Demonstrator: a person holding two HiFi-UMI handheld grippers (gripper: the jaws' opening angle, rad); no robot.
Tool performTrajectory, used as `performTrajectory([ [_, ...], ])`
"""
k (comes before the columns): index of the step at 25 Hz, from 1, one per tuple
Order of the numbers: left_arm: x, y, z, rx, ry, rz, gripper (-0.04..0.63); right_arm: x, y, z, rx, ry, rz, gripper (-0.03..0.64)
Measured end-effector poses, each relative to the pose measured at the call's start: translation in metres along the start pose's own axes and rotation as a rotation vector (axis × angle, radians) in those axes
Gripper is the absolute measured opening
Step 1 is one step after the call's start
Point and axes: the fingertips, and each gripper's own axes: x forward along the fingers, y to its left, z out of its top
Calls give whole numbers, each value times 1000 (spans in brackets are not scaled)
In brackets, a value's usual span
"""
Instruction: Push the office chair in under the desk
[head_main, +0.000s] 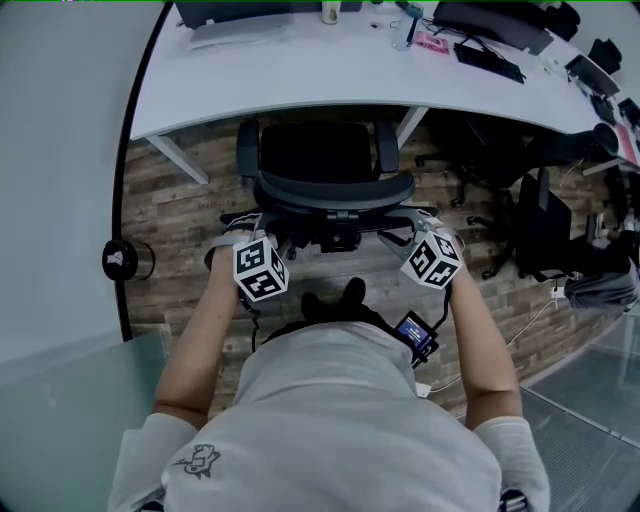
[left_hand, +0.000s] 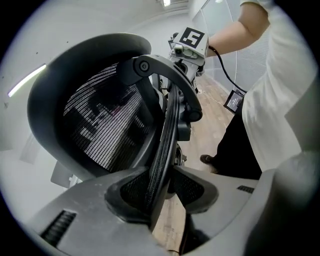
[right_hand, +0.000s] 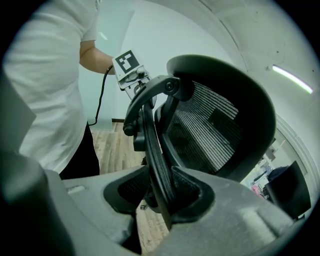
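White desk (head_main: 300, 80) edge runs across top of head view. Black office chair (head_main: 318, 155) sits centre-top, seat partly under that edge, between two slanted desk legs (head_main: 182, 158). Bare plank floor (head_main: 175, 215) to its left, more black chairs (head_main: 540, 230) crowd right. Left gripper (left_hand: 166, 192) and right gripper (right_hand: 161, 192) each clamp the backrest (head_main: 335, 190) rim. Shirt print (head_main: 197, 460) unreadable.
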Motion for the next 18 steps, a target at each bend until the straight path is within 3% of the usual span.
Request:
performTrajectory([
  [18,48,97,16,-43,13,21,143,41,-112,-7,-64,-28,1,137],
])
